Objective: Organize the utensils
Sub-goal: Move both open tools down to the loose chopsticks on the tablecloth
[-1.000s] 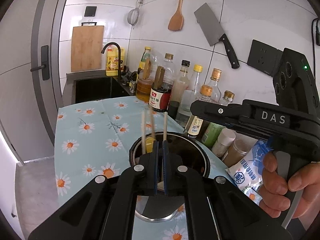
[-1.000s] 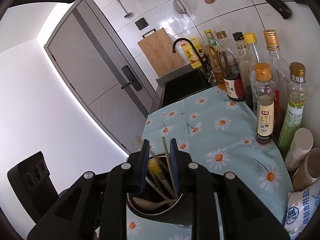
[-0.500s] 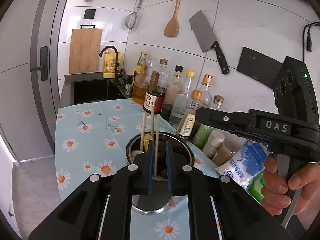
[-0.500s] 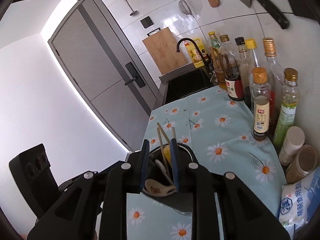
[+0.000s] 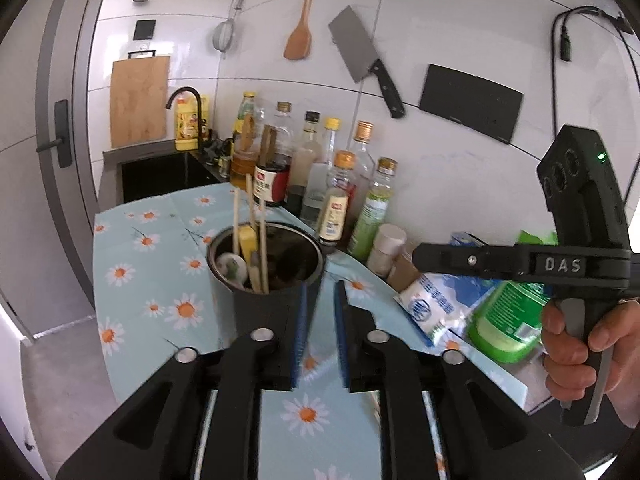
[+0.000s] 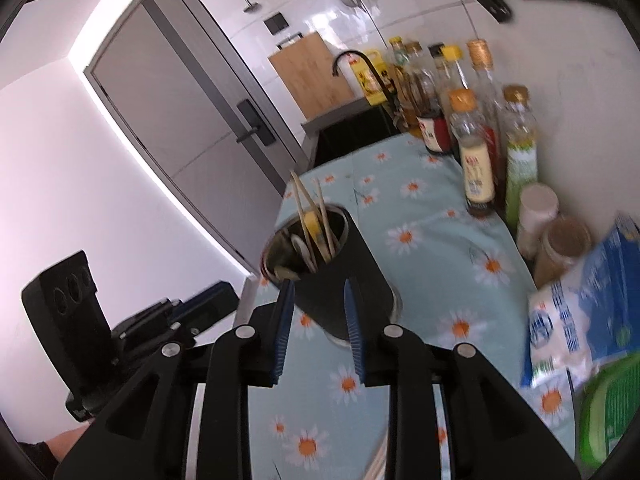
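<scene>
Right now your left gripper (image 5: 320, 300) hangs just above the daisy-print cloth (image 5: 136, 280), its blue-padded jaws parted a moderate way with nothing between them. Your right gripper (image 6: 318, 308) is spread wider, also empty, and the dark utensil holder (image 6: 340, 276) shows through the gap; whether the pads touch it you can't tell from this angle.

That holder (image 5: 272, 280) stands upright on the cloth, just ahead and left of your left gripper's tips. Inside it you've got wooden chopsticks (image 5: 262, 236) sticking up past the rim, a yellow-handled utensil (image 5: 248, 240) among them, and a pale spoon (image 5: 232, 266) leaning against the inner wall.

Behind the holder, a row of sauce bottles (image 5: 336, 200) lines the tiled wall. To the right lie a white-and-blue bag (image 5: 436, 304) and a green bottle (image 5: 508, 320). On the wall hang a cleaver (image 5: 360, 56) and a wooden spatula (image 5: 300, 36). Your right hand (image 5: 588, 340) grips its handle at the right edge of the left camera's view.
</scene>
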A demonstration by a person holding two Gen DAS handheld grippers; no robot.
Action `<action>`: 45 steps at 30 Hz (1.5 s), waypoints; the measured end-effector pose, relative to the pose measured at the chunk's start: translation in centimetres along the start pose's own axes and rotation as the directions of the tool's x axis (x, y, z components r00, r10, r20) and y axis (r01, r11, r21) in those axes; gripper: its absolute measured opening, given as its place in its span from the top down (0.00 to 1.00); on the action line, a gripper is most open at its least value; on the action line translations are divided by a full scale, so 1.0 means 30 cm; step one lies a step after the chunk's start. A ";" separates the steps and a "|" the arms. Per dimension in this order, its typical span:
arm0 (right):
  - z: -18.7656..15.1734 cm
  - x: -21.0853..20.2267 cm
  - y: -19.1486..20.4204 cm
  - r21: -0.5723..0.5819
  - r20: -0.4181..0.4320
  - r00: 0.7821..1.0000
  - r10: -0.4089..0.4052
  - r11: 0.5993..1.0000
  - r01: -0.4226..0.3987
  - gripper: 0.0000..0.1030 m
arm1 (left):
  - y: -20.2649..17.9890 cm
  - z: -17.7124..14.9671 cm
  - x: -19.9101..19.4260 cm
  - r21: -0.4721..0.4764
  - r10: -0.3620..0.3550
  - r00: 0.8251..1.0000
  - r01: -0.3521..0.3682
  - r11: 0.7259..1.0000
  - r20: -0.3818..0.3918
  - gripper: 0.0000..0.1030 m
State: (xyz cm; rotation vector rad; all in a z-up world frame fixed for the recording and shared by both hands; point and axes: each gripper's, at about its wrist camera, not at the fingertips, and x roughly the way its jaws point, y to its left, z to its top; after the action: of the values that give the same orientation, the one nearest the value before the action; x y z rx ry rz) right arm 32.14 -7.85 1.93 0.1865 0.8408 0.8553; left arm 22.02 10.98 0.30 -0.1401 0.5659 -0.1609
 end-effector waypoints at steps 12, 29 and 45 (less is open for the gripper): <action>-0.200 0.042 -0.087 0.102 -0.275 0.961 -0.039 0.992 0.070 0.68 | -0.043 -0.146 -0.036 -0.019 -0.079 0.993 0.078 0.997 -0.089 0.82; -0.405 0.211 -0.196 0.238 -0.583 0.812 -0.028 0.949 0.204 0.69 | -0.014 -0.400 -0.027 -0.120 -0.130 0.966 0.106 0.987 -0.222 0.82; -0.432 0.300 -0.240 0.224 -0.654 0.754 -0.060 0.937 0.268 0.88 | -0.003 -0.498 -0.030 -0.184 -0.166 0.950 0.120 0.976 -0.264 0.82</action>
State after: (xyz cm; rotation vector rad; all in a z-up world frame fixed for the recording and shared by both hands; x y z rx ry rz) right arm 30.34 -8.30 -15.31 0.0818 1.6221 0.6079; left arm 13.14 9.76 -11.69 -0.3252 0.8513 -0.2781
